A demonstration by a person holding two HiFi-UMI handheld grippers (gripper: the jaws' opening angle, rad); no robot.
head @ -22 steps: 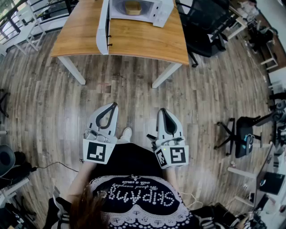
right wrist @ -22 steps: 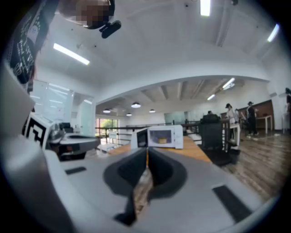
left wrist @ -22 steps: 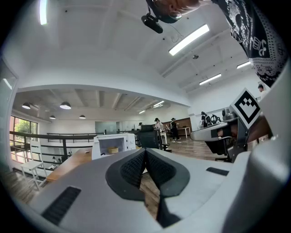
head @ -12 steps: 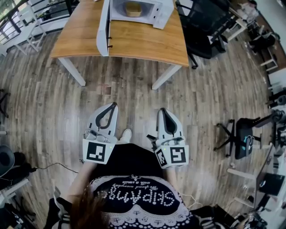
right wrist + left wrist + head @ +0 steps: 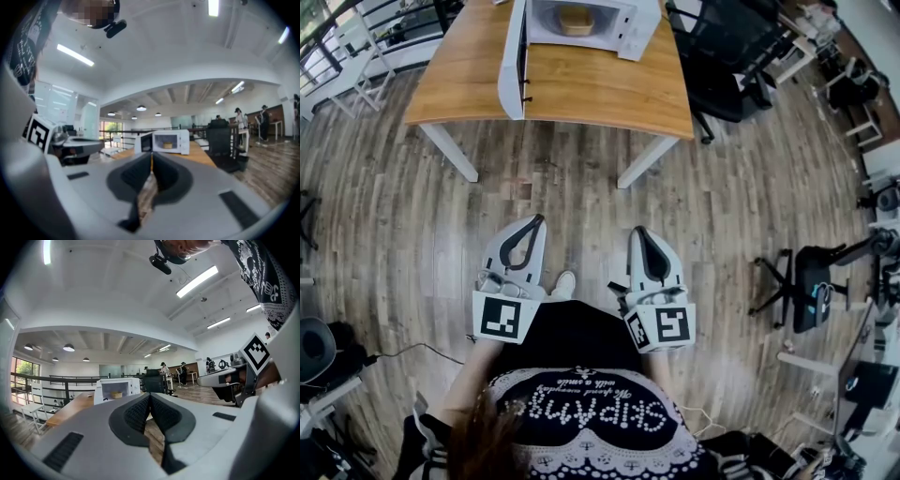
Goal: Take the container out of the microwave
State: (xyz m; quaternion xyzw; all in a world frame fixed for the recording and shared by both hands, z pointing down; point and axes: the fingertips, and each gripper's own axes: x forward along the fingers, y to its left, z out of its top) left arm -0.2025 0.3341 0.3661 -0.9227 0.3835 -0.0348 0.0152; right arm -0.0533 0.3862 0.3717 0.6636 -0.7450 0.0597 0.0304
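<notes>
1. While both grippers keep the same low place in front of the person as a moment ago, little changes. Only the light wooden table (image 5: pixel 581 94) and the white boxy microwave (image 5: pixel 623 23) sit slightly higher in the head view, which looks like a small shift of the camera.
2. For the task, this suggests the reach has not begun, and the whole approach to the table still lies ahead.
3. The microwave's white door (image 5: pixel 513 61) stands swung open at the left. The small tan container (image 5: pixel 575 17) sits inside the cavity, well apart from both grippers.
4. The grey left gripper (image 5: pixel 540 219) is clenched. Its ribbed black pads (image 5: pixel 136 414) meet at the tip with nothing between them.
5. The grey right gripper (image 5: pixel 639 231) is likewise closed and empty. Only a thin slit lower down shows the brown plank floor (image 5: pixel 412 234).
6. Both sets of jaws would need to part before either can take the container.
</notes>
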